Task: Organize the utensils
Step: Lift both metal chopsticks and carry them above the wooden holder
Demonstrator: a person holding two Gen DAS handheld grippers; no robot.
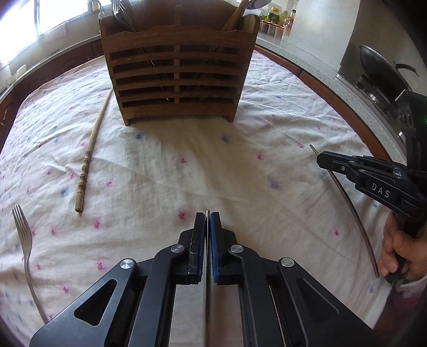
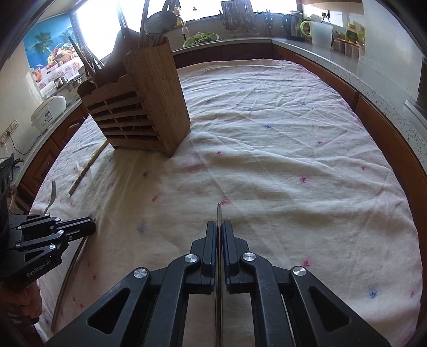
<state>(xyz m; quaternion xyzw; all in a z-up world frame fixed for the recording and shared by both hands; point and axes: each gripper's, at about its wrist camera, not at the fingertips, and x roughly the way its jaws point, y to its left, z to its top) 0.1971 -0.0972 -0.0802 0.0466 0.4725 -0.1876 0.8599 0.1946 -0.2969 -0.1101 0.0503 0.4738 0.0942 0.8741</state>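
A slatted wooden utensil holder (image 1: 176, 72) (image 2: 138, 106) stands upright at the far side of the cloth, with forks, spoons and chopsticks in it. My left gripper (image 1: 207, 217) is shut on a thin metal chopstick (image 1: 207, 213), whose tip pokes out past the pads. My right gripper (image 2: 218, 225) is shut on a second metal chopstick (image 2: 219, 211). In the left wrist view that gripper (image 1: 320, 160) is at the right, with its chopstick (image 1: 355, 211) trailing back toward a hand. A wooden chopstick (image 1: 90, 149) (image 2: 88, 165) and a fork (image 1: 24, 240) (image 2: 52, 197) lie on the cloth, left of the holder.
A wrinkled white floral tablecloth (image 2: 280, 133) covers the table. Kitchen counters surround it, with a wok (image 1: 381, 72) on the stove to the right, a rice cooker (image 2: 49, 109), a kettle (image 2: 292, 25) and jars (image 2: 349, 48).
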